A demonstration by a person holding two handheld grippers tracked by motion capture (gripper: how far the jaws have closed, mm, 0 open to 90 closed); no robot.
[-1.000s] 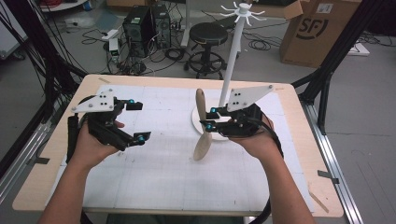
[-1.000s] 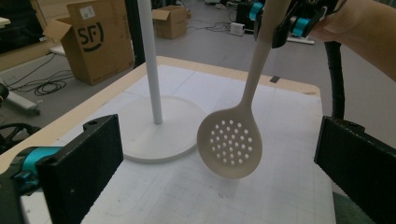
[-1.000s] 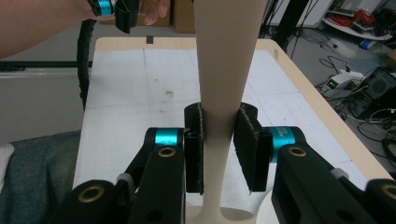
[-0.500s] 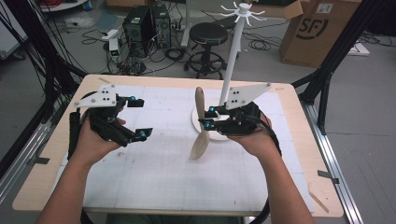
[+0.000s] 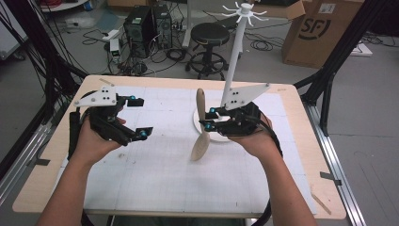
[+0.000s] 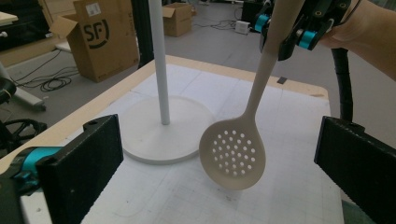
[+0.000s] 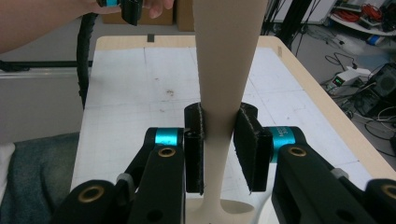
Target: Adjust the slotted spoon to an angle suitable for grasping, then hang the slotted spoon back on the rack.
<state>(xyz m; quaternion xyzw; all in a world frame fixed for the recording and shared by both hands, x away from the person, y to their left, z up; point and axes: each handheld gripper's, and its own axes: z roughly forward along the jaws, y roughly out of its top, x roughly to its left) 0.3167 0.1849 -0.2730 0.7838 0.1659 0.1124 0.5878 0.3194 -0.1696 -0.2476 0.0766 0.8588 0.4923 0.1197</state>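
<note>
The slotted spoon (image 5: pixel 201 126) hangs upright over the middle of the table (image 5: pixel 291 155), handle up and bowl down, clamped partway along its handle by the right gripper (image 5: pixel 207 118). Its round bowl, full of small holes, tilts just above the white mat, with its lower edge close to the surface; whether it touches the mat cannot be told.

Starting at the left of the high view, the left gripper (image 5: pixel 138 117) is held in the person's left hand (image 5: pixel 91 141) above the left part of the table. Its two black jaws stand wide apart with nothing between them, and they point toward the spoon, well apart from it. In the left gripper view the spoon (image 6: pixel 243 135) shows between those open jaws farther off, with the stand's round white base just beside its bowl.

Next comes the spoon itself, then right behind it the white stand (image 5: pixel 234 70), a thin pole rising from a round base (image 5: pixel 217 135) to a ring of small hooks at the top.

At the right, the right hand (image 5: pixel 254 139) holds its gripper level, with the jaws closed on the spoon's handle. In the right gripper view the two black pads (image 7: pixel 194 149) press the handle (image 7: pixel 224 93) from both sides.
</note>
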